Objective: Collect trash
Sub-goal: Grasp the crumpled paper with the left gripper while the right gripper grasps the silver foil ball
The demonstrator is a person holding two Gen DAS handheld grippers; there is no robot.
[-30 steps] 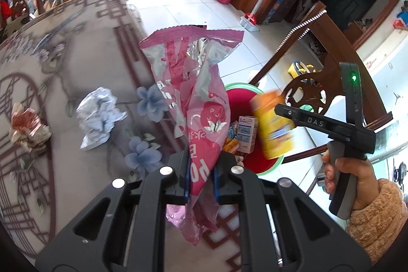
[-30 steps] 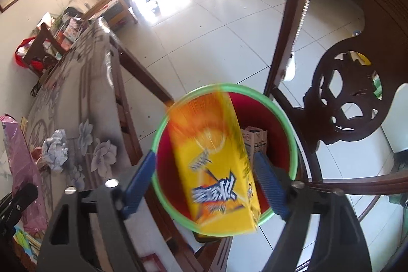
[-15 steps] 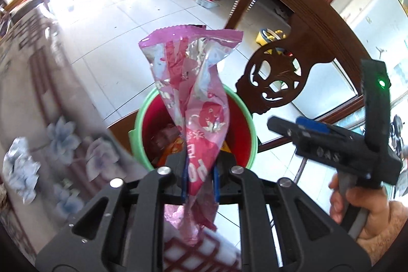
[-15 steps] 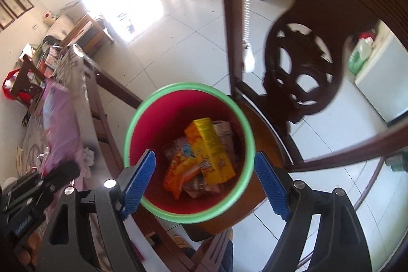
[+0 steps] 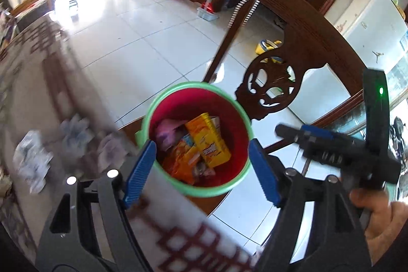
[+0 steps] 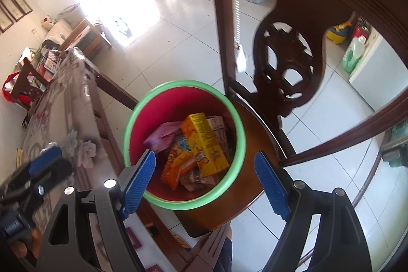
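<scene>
Left fingers (image 5: 139,167) are spread wide, holding nothing. Beyond and left of them on the table (image 5: 30,103) sits crumpled foil trash (image 5: 32,161), blurry but probably light and crushy, so pinch a raised fold. Right view: fingers (image 6: 139,179) also wide apart and empty, the red green-rimmed bucket (image 6: 185,203) between them, holding a stiff yellow carton (image 6: 206,144) and crinkly wrappers.

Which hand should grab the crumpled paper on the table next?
Probably the left. Both grippers are open and empty above the red bin, but the left gripper hangs nearer the table edge, where the crumpled paper lies close on its left. The right gripper sits farther toward the chair.
</scene>
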